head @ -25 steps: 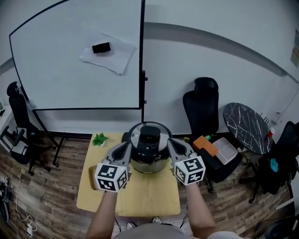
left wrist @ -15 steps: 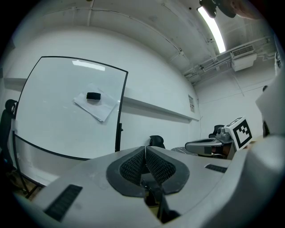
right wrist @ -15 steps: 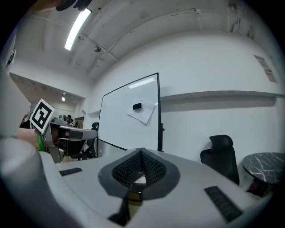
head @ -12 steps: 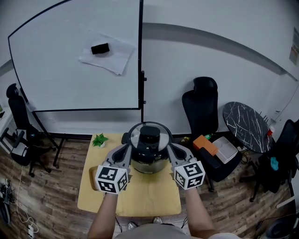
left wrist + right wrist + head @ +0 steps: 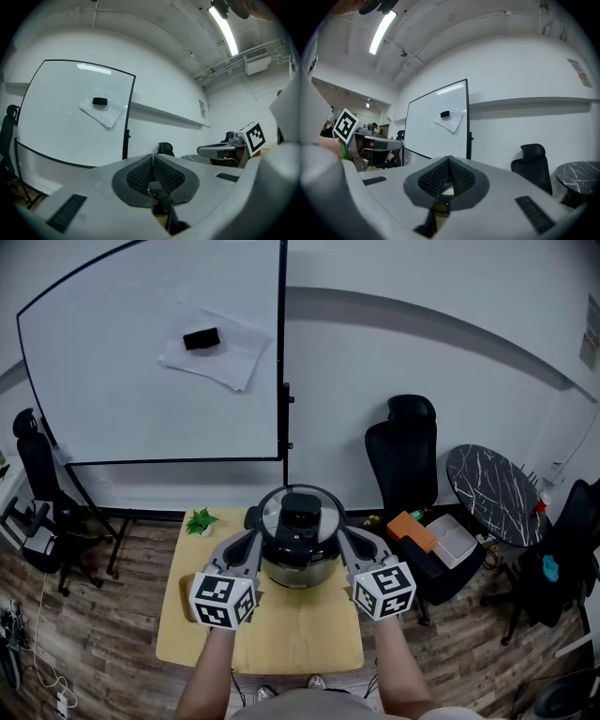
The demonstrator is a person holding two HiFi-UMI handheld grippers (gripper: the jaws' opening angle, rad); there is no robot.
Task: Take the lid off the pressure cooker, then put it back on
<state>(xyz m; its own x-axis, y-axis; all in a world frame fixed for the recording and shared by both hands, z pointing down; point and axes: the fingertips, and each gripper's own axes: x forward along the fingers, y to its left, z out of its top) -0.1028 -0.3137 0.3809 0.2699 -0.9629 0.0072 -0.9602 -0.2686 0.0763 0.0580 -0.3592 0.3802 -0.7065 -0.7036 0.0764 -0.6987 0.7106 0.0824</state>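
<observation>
The pressure cooker (image 5: 300,557) stands at the far middle of a small wooden table (image 5: 281,638) in the head view. Its steel lid (image 5: 324,510) with a black top handle (image 5: 300,513) sits on the pot. My left gripper (image 5: 250,541) lies close against the cooker's left side and my right gripper (image 5: 347,536) against its right side. The left gripper view shows the left gripper (image 5: 153,160) with its ribbed pads pressed together and nothing between them. The right gripper (image 5: 449,163) looks the same in its own view. Neither gripper view shows the cooker.
A small green plant (image 5: 200,519) sits at the table's far left corner. A whiteboard (image 5: 150,352) stands behind. To the right are a black office chair (image 5: 403,451), an orange box (image 5: 412,532), a white tray (image 5: 453,540) and a round marble table (image 5: 494,495). Another chair (image 5: 37,465) stands at the left.
Both grippers have slipped a few pixels back toward me. The cooker and its lid have not moved.
</observation>
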